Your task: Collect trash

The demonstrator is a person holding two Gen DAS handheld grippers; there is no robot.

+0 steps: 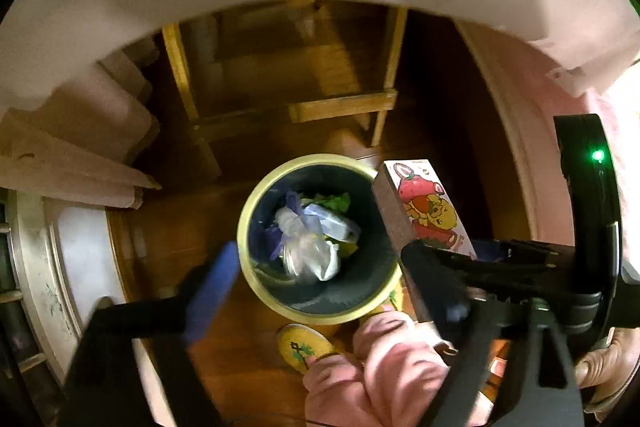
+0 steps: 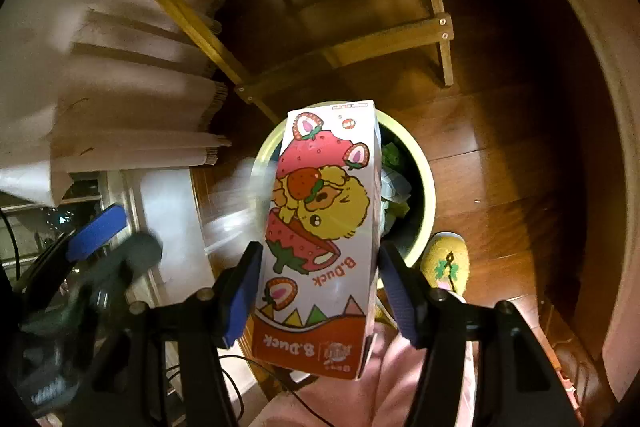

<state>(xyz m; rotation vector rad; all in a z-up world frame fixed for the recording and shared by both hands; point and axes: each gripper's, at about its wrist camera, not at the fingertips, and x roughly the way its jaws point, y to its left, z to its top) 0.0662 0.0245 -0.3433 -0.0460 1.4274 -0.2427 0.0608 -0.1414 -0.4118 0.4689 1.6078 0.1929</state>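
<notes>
A wooden chair frame stands on the wooden floor, near a yellow slipper.

Dark wood floor — wooden chair frame, white drape — dim.

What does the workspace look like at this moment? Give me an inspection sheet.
Surface: dark wooden floor, glossy.
Job's things: printed carton held over the trash bin; the bin already holds plastic bags and green scraps.
Clutter: flattened cardboard leaning at the left; wooden chair frame behind the bin.
Grippers: right gripper shut on the carton, pads against both its sides; left gripper open, holding nothing, poised over the bin.
Cables: thin black wire on the floor near the bottom edge of the right wrist view.
Surroundings: person's yellow slipper and pink trousers beside the bin; white furniture at the left.
</notes>
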